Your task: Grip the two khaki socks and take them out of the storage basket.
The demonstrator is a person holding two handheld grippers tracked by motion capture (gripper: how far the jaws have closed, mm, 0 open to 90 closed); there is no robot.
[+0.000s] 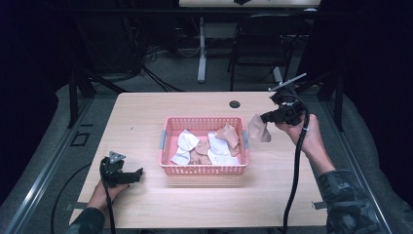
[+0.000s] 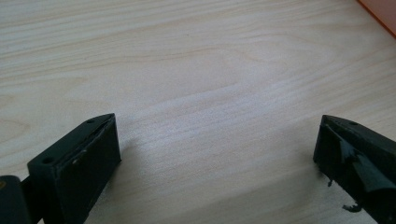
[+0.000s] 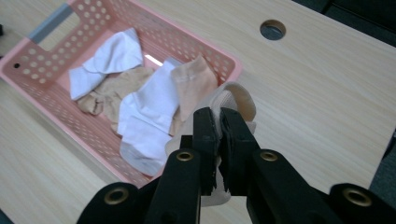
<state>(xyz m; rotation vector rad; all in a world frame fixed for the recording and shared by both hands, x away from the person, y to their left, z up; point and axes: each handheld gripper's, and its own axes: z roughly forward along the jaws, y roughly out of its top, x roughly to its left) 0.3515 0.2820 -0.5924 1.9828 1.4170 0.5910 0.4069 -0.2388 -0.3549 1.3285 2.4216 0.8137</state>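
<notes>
High and right views share the basket (image 1: 203, 168).

— What do your tongs look like?
— My left gripper (image 1: 139, 174) is black, with a grey three-cornered plate (image 1: 116, 157) on top. My right gripper (image 3: 218, 122) has brass-coloured screws (image 3: 185, 156).
— And cables, sleeves?
— A black cable (image 1: 294, 165) trails from each. My sleeves (image 1: 348, 197) are dark and patterned.

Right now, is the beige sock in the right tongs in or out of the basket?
Out. The sock hangs from the right tongs beside the basket.
</notes>
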